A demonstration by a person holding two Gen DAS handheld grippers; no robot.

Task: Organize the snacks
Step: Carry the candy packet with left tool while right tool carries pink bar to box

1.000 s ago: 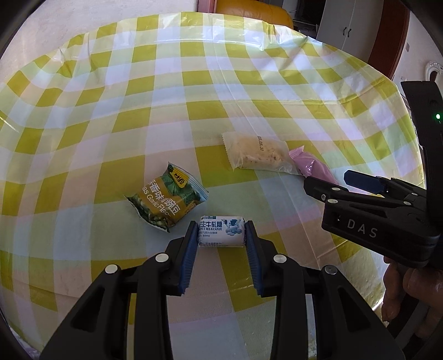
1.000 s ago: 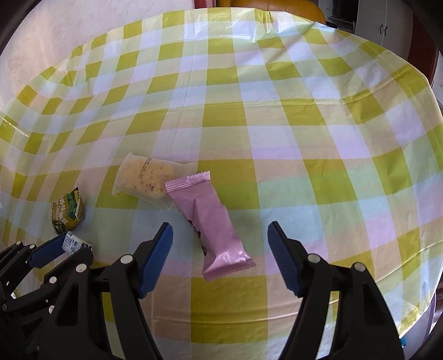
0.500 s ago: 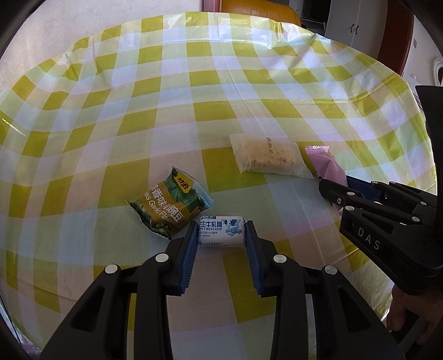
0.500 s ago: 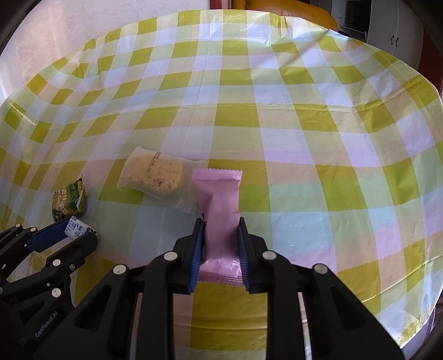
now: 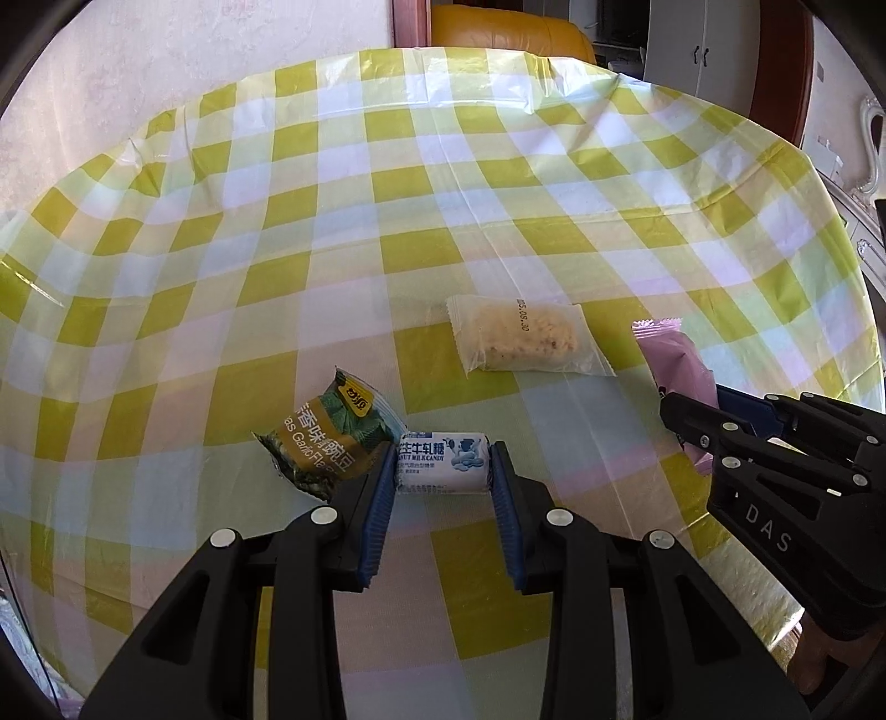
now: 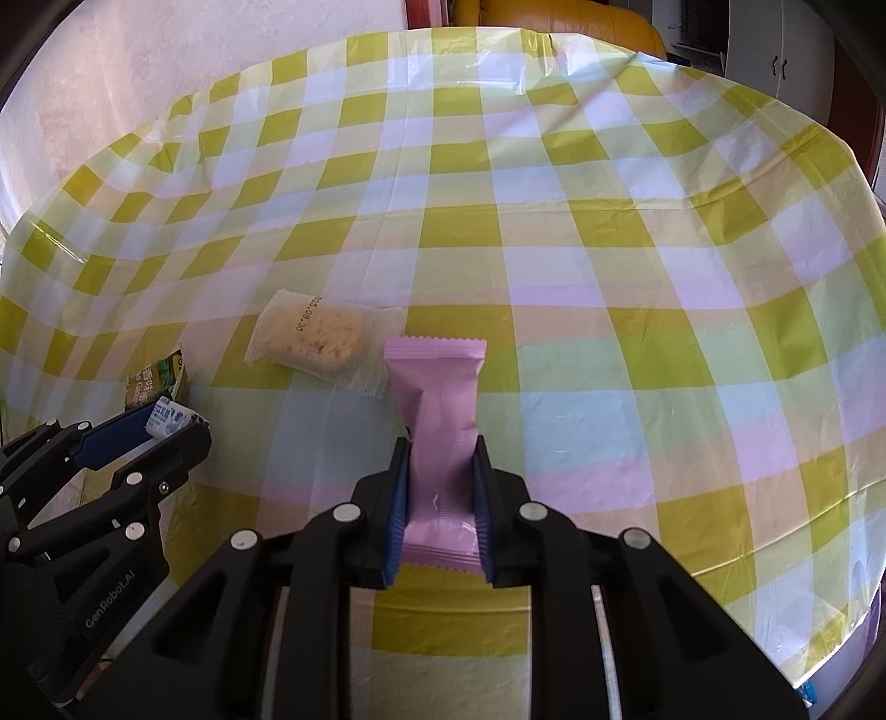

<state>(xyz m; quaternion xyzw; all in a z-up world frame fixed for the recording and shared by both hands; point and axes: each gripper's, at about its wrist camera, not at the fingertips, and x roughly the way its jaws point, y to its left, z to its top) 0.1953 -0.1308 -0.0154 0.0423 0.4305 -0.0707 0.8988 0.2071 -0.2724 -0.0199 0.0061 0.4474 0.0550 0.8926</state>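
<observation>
My left gripper [image 5: 443,462] is shut on a small white milk candy packet [image 5: 443,461], seen from the side as milk candy [image 6: 169,416] in the right wrist view. A green garlic-flavour pea packet [image 5: 326,437] lies against its left finger. My right gripper [image 6: 441,459] is shut on a pink wrapper bar [image 6: 440,399], squeezing its lower half; the bar's top end sticks out ahead. That pink bar [image 5: 673,360] shows at the right of the left wrist view, held by the right gripper [image 5: 714,415]. A clear bag with a yellowish cake [image 5: 523,338] lies between the two.
A yellow, green and white checked tablecloth [image 6: 554,221] covers the round table. An orange chair back [image 5: 504,33] stands behind the far edge, a pale wall to the left, cabinets to the right.
My right gripper's jaws have gone from wide apart around the pink bar to shut on it, and the bar has turned straight. The left gripper keeps its hold on the candy.
</observation>
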